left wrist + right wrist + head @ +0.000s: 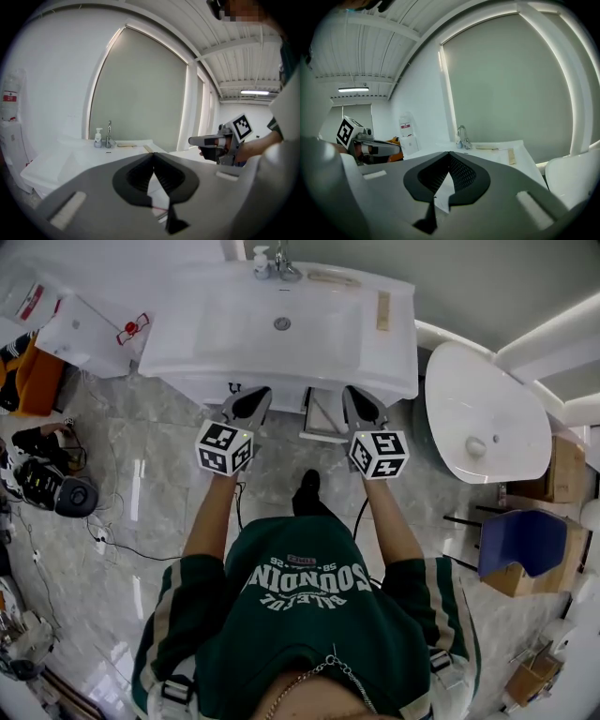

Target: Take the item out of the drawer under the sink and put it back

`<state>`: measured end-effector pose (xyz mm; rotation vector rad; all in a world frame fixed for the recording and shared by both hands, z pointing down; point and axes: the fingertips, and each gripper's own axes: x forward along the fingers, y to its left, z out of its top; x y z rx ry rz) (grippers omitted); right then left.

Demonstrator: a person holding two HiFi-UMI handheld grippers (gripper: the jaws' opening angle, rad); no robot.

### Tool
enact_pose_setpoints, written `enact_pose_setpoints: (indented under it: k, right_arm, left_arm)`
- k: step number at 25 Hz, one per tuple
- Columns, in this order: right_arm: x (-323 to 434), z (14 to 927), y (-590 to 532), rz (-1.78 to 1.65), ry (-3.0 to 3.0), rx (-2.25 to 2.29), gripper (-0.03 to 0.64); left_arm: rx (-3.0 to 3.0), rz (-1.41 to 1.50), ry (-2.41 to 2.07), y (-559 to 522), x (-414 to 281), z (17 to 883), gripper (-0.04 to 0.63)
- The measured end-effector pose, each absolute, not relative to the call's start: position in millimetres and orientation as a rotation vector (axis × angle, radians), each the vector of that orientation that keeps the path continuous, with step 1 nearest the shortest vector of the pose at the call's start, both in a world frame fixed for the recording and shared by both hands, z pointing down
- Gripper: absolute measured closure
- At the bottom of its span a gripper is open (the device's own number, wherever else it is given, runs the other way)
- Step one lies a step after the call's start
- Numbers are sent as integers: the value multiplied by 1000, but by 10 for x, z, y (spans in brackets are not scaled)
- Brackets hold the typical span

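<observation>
I stand at a white sink [309,334] with both grippers held level toward its front edge. My left gripper [253,395] and right gripper [356,395] are side by side, a short way apart. Under the sink's edge between them shows a pale rectangular part [323,418]; I cannot tell whether it is the drawer. No item shows. In the left gripper view the jaws [153,154] meet at the tips with nothing between them. The right gripper's jaws [449,153] also meet, empty. A tap [286,268] and a soap bottle [261,261] stand at the sink's back.
A white toilet [478,418] stands right of the sink. Cardboard boxes and a blue piece [520,540] lie at the right. Cables and dark gear [56,488] cover the floor at the left. A white box [84,329] sits left of the sink.
</observation>
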<state>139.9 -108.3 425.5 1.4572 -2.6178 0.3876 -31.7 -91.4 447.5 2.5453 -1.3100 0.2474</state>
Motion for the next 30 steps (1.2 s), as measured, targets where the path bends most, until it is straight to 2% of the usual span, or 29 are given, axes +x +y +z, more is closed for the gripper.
enact_pose_setpoints:
  k: [18,30]
  right_arm:
    - [1115,4470,-1943,412,-2663,1289,615]
    - [1081,4826,-1940,441,-2623,1230,615]
  left_arm:
    - [2448,243,-1403,-1594,-442,4641,546]
    - [2401,273,-1338,-1675,-400,4981,546]
